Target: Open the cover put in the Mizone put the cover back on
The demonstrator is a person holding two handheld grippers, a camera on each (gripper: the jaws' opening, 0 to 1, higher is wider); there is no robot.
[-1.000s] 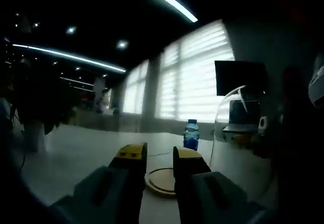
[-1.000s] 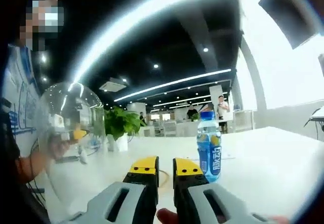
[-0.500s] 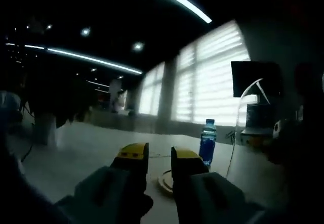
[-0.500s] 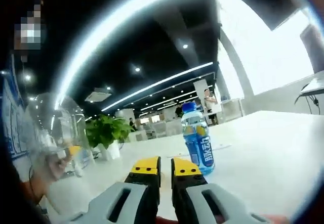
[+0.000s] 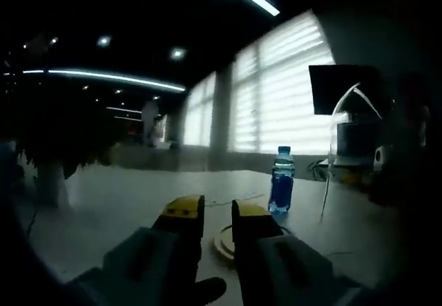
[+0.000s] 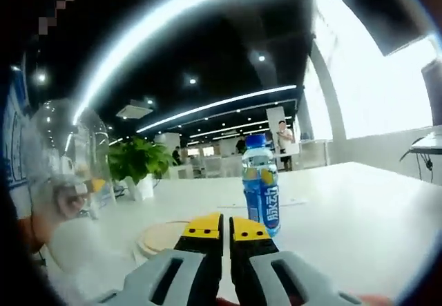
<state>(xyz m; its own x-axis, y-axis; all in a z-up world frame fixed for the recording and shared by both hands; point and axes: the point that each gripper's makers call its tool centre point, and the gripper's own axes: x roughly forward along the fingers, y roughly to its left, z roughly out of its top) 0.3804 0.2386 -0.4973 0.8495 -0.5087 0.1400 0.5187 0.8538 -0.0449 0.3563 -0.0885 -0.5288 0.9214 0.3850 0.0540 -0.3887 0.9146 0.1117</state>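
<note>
The Mizone bottle (image 6: 262,191) stands upright on the white bench (image 6: 359,209), just beyond the wooden base disc (image 6: 160,237); the clear dome cover (image 6: 65,161) is already lifted off to the side. The right gripper (image 6: 222,228) is nearly closed and empty, so it should widen before reaching, then close on the bottle's mid-body and keep it upright. The left gripper (image 5: 210,213) is narrowly parted and holds nothing.

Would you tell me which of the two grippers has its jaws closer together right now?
The right gripper: in the right gripper view its yellow-tipped jaws stand nearly touching, with only a thin slit between them. The left gripper shows a clearly wider gap, through which the wooden disc is visible.
</note>
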